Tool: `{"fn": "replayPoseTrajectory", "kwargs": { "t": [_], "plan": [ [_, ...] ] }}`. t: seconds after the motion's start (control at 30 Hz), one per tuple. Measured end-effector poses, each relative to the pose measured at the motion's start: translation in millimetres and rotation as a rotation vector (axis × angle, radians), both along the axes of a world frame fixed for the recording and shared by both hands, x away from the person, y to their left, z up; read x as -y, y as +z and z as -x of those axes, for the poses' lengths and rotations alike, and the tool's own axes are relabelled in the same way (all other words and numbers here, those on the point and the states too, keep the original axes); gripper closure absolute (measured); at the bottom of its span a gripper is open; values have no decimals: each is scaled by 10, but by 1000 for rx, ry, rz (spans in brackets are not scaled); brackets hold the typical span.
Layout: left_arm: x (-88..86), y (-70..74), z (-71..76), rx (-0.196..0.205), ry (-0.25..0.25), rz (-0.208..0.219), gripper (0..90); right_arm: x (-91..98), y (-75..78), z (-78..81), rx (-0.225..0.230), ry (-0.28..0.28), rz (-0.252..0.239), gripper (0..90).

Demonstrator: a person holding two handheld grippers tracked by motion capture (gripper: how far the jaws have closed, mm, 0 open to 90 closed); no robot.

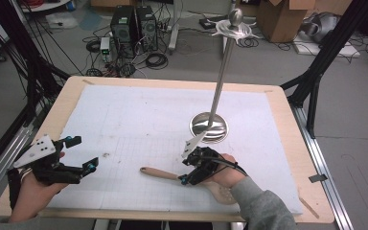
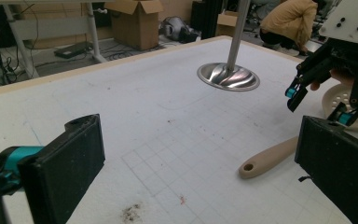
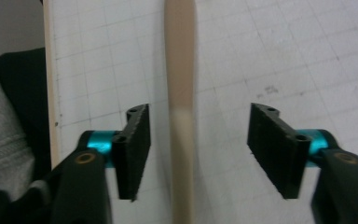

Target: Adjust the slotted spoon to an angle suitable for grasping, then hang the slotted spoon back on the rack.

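In the high view the right gripper hangs over the wooden handle of the slotted spoon, at about five o'clock on the white mat. In the right gripper view its jaws stand well apart with the pale handle running between them, a clear gap on either side, so the pads touch nothing. The spoon lies flat on the mat, handle tip toward nine o'clock, perforated head toward the person's right hand. The left gripper sits near eight o'clock, well apart from the spoon; in the left gripper view its jaws are spread wide and hold nothing. The steel stand rises upright from its round base at about two o'clock from the spoon, near the right gripper
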State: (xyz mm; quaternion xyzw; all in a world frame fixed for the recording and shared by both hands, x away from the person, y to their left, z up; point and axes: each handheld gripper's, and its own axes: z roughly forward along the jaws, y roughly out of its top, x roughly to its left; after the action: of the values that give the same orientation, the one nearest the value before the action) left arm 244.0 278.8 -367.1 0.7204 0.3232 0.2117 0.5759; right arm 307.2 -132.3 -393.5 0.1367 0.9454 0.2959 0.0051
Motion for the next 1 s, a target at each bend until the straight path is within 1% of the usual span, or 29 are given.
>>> {"fn": "replayPoseTrajectory", "kwargs": {
  "t": [0.03, 0.1, 0.13, 0.3, 0.4, 0.53, 0.63, 0.7, 0.8, 0.9, 1.0],
  "plan": [
    [4, -1, -6, 0, -1, -1, 19, 23, 2, 3, -1, -9, -4, 287],
    [12, -4, -14, -3, -5, -3, 18, 69, 9, 11, 3, -13, -5, 209],
    [19, -7, -18, -2, -4, -1, 19, 106, 9, 21, -9, -17, -10, 142],
    [36, -8, -33, -6, -9, -5, 18, 170, 15, 48, -6, -34, -11, 126],
    [48, -12, -40, -6, -9, 0, 19, 220, 23, 63, -9, -35, -10, 127],
    [58, -19, -57, -9, -14, -7, 18, 276, 20, 83, -1, -30, -1, 134],
    [71, -23, -64, -10, -17, -9, 19, 315, 14, 93, -9, -41, -2, 137],
    [81, -21, -61, -11, -21, -10, 19, 332, 8, 91, -6, -41, -1, 138],
    [88, -16, -64, -8, -22, -7, 19, 355, 3, 95, -12, -52, 5, 139],
    [91, -19, -66, -10, -20, -8, 19, 360, -7, 89, -8, -48, 11, 139],
    [101, -23, -64, -12, -23, -10, 19, 360, -22, 88, -9, -51, 31, 140]
  ]
}}
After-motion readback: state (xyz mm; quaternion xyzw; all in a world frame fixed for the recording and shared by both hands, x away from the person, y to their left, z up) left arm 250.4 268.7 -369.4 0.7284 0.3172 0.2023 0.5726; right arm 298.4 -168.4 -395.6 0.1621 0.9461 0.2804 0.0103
